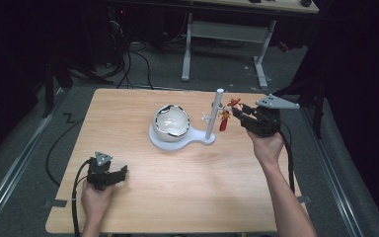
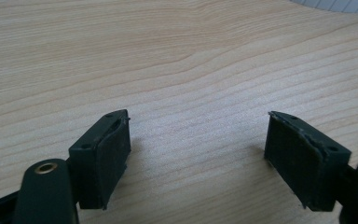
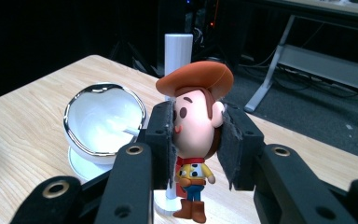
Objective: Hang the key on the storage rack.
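Observation:
A small cowboy figure with a brown hat, yellow shirt and blue trousers hangs clear of the table, its head clamped between the pads of my right gripper. In the high view that right gripper holds the cowboy figure close beside a white post rising from a flat white stand. A white bowl-shaped shell with a shiny rim rests on the stand's round end. My left gripper sits low over the table's near left part, its jaws wide apart with nothing between them.
The wooden table has bare surface to the left of the stand and across the front. Its right edge runs close to my right hand. Beyond the far edge are a dark floor, cables and the white legs of another desk.

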A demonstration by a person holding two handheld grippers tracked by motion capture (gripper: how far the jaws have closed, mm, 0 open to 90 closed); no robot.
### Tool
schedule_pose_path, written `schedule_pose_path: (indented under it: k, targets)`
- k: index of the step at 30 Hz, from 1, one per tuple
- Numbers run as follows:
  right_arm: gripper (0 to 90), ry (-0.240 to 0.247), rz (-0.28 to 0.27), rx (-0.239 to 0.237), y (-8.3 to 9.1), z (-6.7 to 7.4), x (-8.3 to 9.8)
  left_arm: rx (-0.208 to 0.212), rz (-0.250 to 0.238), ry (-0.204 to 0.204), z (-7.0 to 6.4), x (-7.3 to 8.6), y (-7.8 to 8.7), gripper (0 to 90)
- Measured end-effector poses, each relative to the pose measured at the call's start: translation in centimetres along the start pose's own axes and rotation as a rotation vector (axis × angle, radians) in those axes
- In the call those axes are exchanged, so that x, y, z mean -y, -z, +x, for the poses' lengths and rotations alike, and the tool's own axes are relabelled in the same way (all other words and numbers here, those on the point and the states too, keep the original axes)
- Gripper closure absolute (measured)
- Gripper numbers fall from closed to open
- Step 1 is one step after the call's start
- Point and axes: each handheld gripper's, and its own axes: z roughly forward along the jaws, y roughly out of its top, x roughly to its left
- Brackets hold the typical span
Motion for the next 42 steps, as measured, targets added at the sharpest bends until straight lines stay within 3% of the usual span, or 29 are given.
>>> schedule_pose_path:
  k: [12, 24, 34, 42]
  targets:
    - [67.1, -0.015, 0.017, 0.011, -0.6, -0.5, 0.4, 0.0, 0.0, 0.0, 0.0, 0.0, 0.0, 22.9]
    - [67.0, -0.069, 0.033, 0.013, -0.9, -1.5, 1.7, -0.001, 0.0, -0.001, 0.0, 0.0, 0.0, 22.9]
    - [67.0, -0.08, 0.053, 0.017, -1.1, -1.7, 2.9, -0.001, 0.0, -0.001, 0.0, 0.0, 0.0, 22.9]
    - [66.9, -0.059, 0.067, 0.017, -1.5, -1.0, 3.1, -0.002, 0.0, -0.001, 0.0, 0.0, 0.0, 22.9]
